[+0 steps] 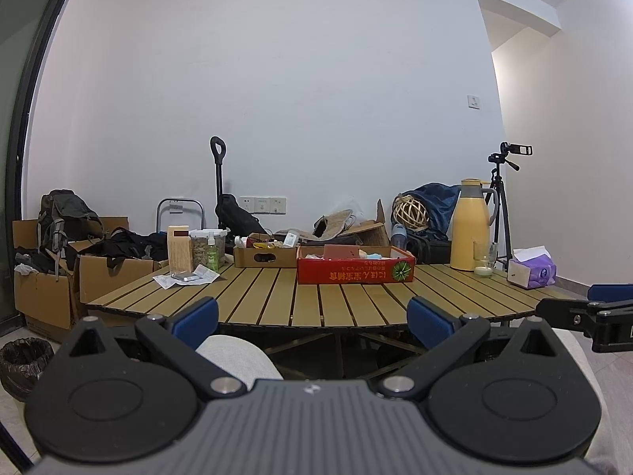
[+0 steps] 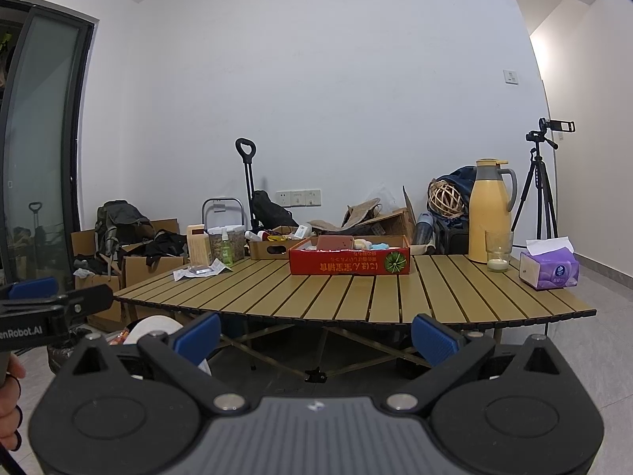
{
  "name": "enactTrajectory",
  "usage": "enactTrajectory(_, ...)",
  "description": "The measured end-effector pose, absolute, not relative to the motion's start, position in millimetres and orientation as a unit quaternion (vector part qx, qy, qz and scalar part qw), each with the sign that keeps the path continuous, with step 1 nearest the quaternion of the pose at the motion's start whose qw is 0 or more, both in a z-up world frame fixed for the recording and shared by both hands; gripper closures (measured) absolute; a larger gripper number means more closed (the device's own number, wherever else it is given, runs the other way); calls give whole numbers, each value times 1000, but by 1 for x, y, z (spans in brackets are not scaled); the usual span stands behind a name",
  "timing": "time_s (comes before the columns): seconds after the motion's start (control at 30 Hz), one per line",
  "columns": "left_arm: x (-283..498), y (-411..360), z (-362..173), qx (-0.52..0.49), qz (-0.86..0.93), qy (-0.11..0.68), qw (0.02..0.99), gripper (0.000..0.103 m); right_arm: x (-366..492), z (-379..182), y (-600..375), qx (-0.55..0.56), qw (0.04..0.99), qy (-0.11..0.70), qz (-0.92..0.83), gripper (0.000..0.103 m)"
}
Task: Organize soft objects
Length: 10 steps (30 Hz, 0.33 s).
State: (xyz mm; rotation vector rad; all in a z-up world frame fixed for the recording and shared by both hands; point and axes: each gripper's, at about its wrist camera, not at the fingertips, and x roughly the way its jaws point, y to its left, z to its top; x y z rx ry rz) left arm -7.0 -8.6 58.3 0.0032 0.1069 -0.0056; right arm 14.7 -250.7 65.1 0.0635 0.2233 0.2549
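You hold 2 black two-finger grippers with blue pads, both low and short of the near edge of a slatted olive-brown folding table [image 2: 356, 297]. The left gripper [image 1: 312, 322] has its jaws spread wide with nothing between them. The right gripper [image 2: 316, 336] is also spread wide and empty.

The soft objects, small pastel pieces in cream, yellow and light blue [image 2: 372, 244], lie inside a shallow red cardboard tray with gold lettering [image 2: 348, 263]. That tray sits toward the far side of the table, straight ahead of both grippers and well apart from them. Its long axis runs left to right across your view. It appears nearly centred in both wrist views, so neither hand is clearly nearer. The pieces are too small to identify singly.

With the soft pieces in the tray and both grippers empty, this fits either sorting yet to come or sorting finished.

On the table also stand a yellow thermos jug [image 2: 490, 209], a clear glass [image 2: 498, 253], a purple tissue pack [image 2: 550, 271] and a brown cardboard box [image 2: 273, 247]. Behind are plain white walls, cardboard cartons, bags and a camera tripod [image 2: 540, 182].
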Motion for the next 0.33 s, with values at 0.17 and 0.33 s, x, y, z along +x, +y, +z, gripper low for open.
enactTrajectory(0.17, -8, -9, 57, 3, 1, 52, 999, 0, 15, 64, -250, 32, 985, 112, 128, 0)
enactTrajectory(0.33, -8, -9, 56, -2, -8, 53, 999, 0, 16, 63, -250, 33, 985, 114, 129, 0)
